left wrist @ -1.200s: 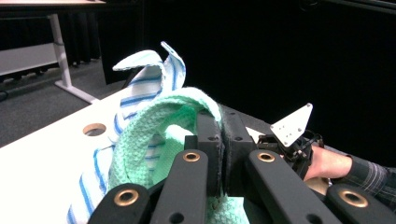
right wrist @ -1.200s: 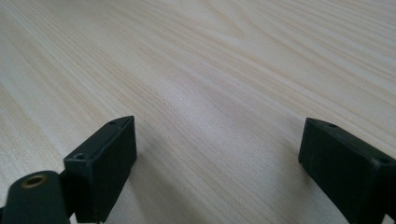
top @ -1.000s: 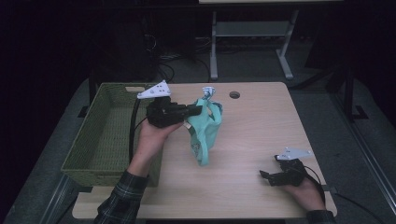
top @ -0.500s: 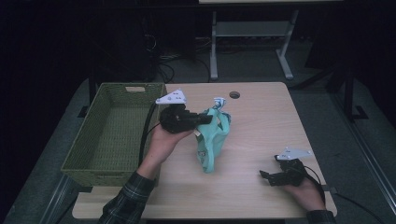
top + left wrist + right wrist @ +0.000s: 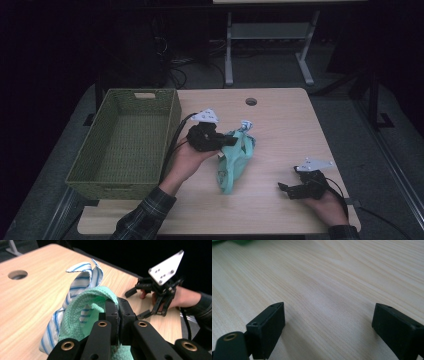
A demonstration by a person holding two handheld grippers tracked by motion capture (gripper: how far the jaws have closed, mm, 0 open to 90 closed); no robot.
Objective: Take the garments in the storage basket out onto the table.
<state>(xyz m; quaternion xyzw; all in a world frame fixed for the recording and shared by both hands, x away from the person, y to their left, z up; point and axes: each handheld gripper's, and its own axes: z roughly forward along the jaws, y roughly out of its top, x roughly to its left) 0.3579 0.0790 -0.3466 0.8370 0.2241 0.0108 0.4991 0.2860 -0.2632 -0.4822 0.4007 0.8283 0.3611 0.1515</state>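
My left gripper [image 5: 231, 142] is shut on a mint green cloth [image 5: 233, 167] near the middle of the table, just right of the basket. In the left gripper view the jaws [image 5: 117, 307] pinch a fold of the green cloth [image 5: 80, 317], and a blue-and-white striped cloth [image 5: 86, 273] rises beside it. From the high view the striped cloth [image 5: 246, 125] pokes up at the bundle's far end, and the green cloth trails toward the front edge. My right gripper [image 5: 285, 189] rests open on the table at the front right. Its jaws [image 5: 328, 320] stand wide apart over bare wood.
A green woven basket [image 5: 175, 117] stands on the left part of the table with nothing visible inside. A round cable hole [image 5: 251, 101] sits near the table's far edge. A metal stand [image 5: 270, 35] is on the floor behind.
The left gripper has moved right and toward the front with the cloth, sinking lower. The cloth's tail now lies further forward. The right gripper has stayed put.
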